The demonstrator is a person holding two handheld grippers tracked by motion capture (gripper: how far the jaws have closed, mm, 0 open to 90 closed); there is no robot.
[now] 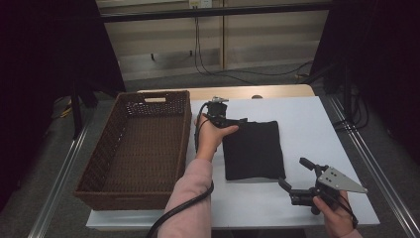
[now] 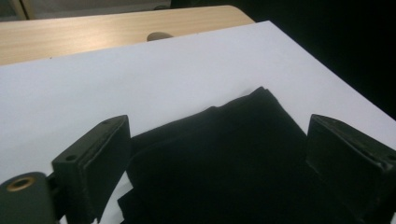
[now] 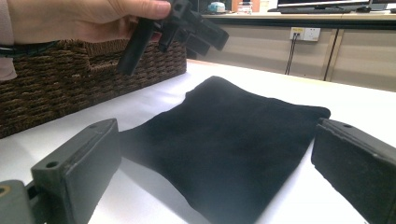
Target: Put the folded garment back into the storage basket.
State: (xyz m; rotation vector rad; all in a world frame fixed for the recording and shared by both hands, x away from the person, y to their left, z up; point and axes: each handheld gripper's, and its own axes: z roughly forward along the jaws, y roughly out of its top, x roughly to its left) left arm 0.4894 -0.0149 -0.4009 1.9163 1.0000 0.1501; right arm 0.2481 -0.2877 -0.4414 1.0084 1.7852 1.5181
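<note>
A folded black cloth lies flat in the middle of the white table. My left gripper hovers at the cloth's far left corner, held from above by a hand in a pink sleeve. In the left gripper view its jaws stand wide apart over the cloth, so the left gripper is open. My right gripper is near the table's front right, just off the cloth's near right corner, and is open. In the right gripper view the right gripper faces the cloth, with the left gripper above it.
A long brown wicker basket stands along the table's left side, close beside the cloth; its wall shows in the right gripper view. A strip of wooden tabletop runs behind the white surface. Cables trail on the floor beyond.
</note>
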